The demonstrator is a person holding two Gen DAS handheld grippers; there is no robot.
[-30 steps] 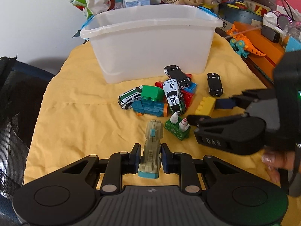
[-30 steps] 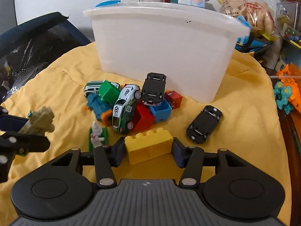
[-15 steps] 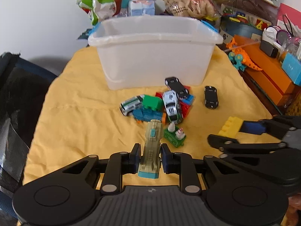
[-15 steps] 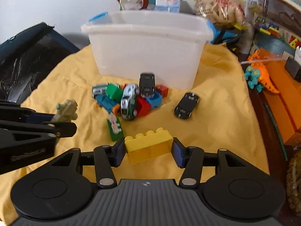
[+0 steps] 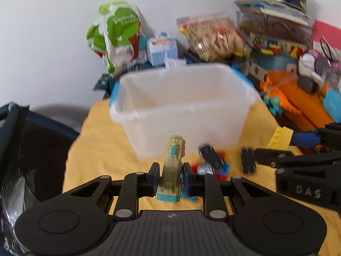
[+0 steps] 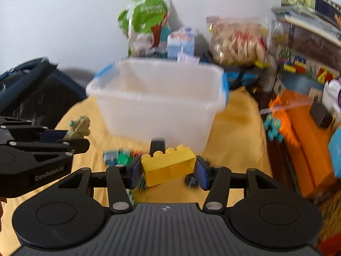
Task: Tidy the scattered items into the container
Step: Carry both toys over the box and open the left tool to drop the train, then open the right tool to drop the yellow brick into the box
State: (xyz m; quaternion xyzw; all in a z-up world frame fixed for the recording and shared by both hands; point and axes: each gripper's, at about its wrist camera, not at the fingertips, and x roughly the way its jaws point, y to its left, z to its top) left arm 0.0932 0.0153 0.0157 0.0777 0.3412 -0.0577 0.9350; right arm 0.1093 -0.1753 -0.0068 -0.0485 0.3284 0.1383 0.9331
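Grippers both loaded — left hand-held gripper (image 5: 170, 176) clamps beige toy (image 5: 173, 166), right hand-held gripper (image 6: 168, 167) clamps yellow brick (image 6: 169, 165) — white bin (image 6: 157, 106) mid-frame.

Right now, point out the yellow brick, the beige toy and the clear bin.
yellow brick (image 6: 169, 166), right wrist view, front face.
beige toy (image 5: 172, 166), left wrist view, its top.
clear bin (image 5: 183, 123), left wrist view, front wall.

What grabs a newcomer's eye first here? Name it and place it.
The translucent white bin dominates, standing mid-scene on the yellow cloth. In front of it, the right tongs clamp a yellow building brick, and the left tongs clamp a beige toy train. Toy cars lie jumbled at the bin's foot.
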